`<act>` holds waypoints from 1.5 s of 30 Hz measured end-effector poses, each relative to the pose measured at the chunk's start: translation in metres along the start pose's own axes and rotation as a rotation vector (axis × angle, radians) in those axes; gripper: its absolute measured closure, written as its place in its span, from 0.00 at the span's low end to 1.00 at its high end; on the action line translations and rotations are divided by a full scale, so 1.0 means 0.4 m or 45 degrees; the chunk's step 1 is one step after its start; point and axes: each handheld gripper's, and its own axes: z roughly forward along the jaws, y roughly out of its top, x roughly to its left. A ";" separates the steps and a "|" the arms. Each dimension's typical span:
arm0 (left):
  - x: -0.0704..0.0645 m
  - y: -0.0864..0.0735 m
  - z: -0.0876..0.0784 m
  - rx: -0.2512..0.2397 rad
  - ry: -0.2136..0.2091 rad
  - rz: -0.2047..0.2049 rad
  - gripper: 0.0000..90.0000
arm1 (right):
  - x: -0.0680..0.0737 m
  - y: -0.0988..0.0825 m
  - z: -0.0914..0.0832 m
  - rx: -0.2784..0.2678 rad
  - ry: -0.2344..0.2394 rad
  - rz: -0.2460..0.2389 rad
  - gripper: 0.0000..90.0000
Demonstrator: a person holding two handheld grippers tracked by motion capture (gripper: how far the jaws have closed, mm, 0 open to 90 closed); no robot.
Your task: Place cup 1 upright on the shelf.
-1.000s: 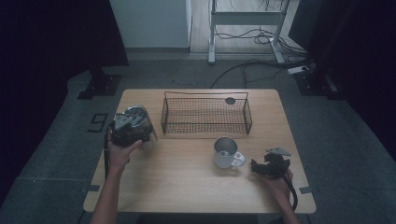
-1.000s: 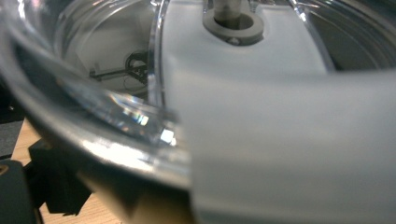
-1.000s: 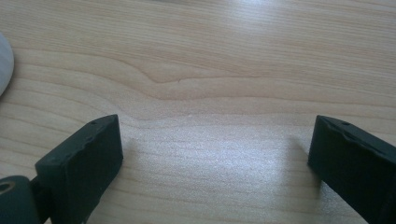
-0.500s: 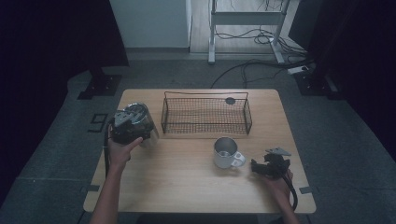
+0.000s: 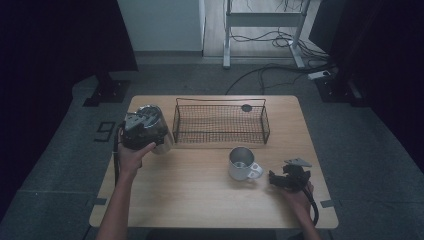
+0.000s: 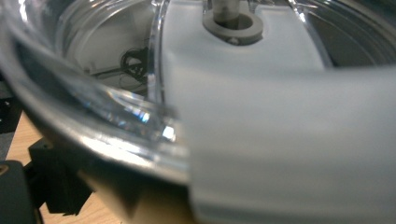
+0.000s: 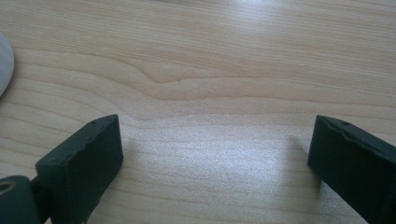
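**High view: clear jug gripped at left, mug alone at centre-right**

High view, left side of the wooden table (image 5: 200, 200): left gripper (image 5: 142, 131) raised in the person's left hand (image 5: 131, 156), clamped on a clear jug (image 5: 159, 131) with a shiny metal base, just left of the wire basket (image 5: 220, 124). Jug tilted, held above the table's left edge, close to the basket's left end but apart from it. Basket standing at the far middle of the table, with a small dark round disc (image 5: 246, 107) by its far right corner.

Left gripper view: pressed up against the jug (image 6: 116, 107), curved clear wall and bright metal rim across the picture, a broad white part and a grey ring (image 6: 232, 23) inside. Jaws wide apart yet gripping the jug's wall.

Near right: metal mug (image 5: 241, 163) upright on the table, white handle turned towards the right gripper (image 5: 280, 179). Right gripper low over the table in the right hand (image 5: 298, 197), near the mug but not touching it.

Right gripper view: both black jaws spread far apart over bare wood (image 7: 210, 93), nothing between them; a sliver of pale curved edge (image 7: 3, 65) at far left.
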 end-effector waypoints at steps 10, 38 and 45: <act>-0.018 0.023 0.005 -0.014 -0.014 0.011 0.04 | 0.000 0.000 0.000 0.000 0.001 0.000 0.03; -0.055 0.078 0.045 -0.021 -0.044 0.025 0.04 | 0.000 0.000 0.000 -0.003 0.003 -0.001 0.04; -0.060 0.089 0.054 -0.021 -0.048 0.023 0.04 | 0.000 0.000 0.000 -0.002 0.002 -0.003 0.04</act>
